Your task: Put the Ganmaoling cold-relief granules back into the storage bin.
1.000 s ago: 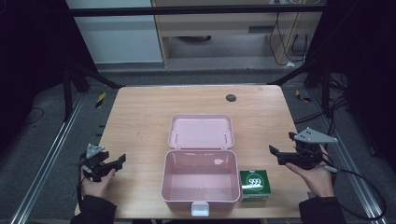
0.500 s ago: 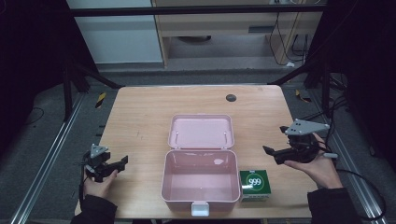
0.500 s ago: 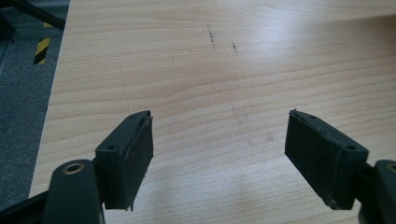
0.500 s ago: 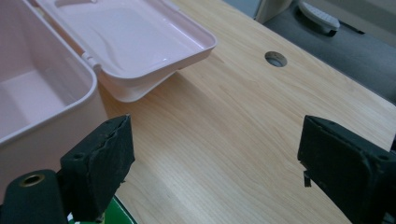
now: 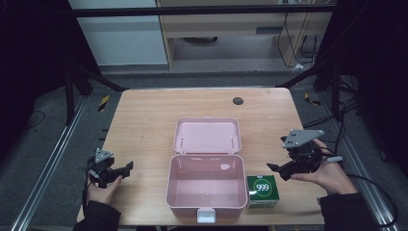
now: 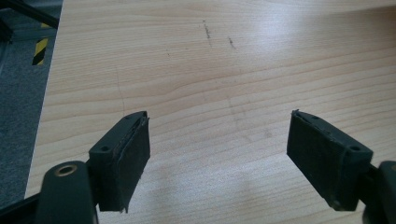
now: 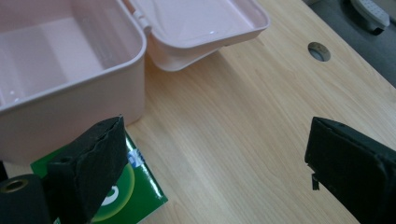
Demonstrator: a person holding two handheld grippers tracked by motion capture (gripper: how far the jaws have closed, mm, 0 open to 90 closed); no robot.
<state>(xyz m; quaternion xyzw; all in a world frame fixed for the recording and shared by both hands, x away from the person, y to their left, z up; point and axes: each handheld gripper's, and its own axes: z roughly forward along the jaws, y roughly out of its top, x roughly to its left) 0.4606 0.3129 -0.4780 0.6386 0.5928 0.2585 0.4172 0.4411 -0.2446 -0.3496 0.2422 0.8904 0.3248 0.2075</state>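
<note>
Box: small green cardboard carton with a white "999" circle (image 5: 263,190), flat on the wooden table (image 5: 144,120), touching the open pink plastic case (image 5: 207,187) at its right.
Handling: likely light, stiff-walled, crushable; grip across opposite side faces.
Right gripper (image 5: 279,172): jaws just opening, nothing between, above the carton.
Left gripper (image 5: 126,169): jaws apart, empty.

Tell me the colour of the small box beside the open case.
Green box, white "999" ring; clearest in high view.

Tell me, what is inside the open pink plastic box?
Nothing is in the open pink plastic box: its smooth pink floor shows bare in the high view. The near wall hides a thin strip of floor. The small green carton stands outside, right beside it.
</note>
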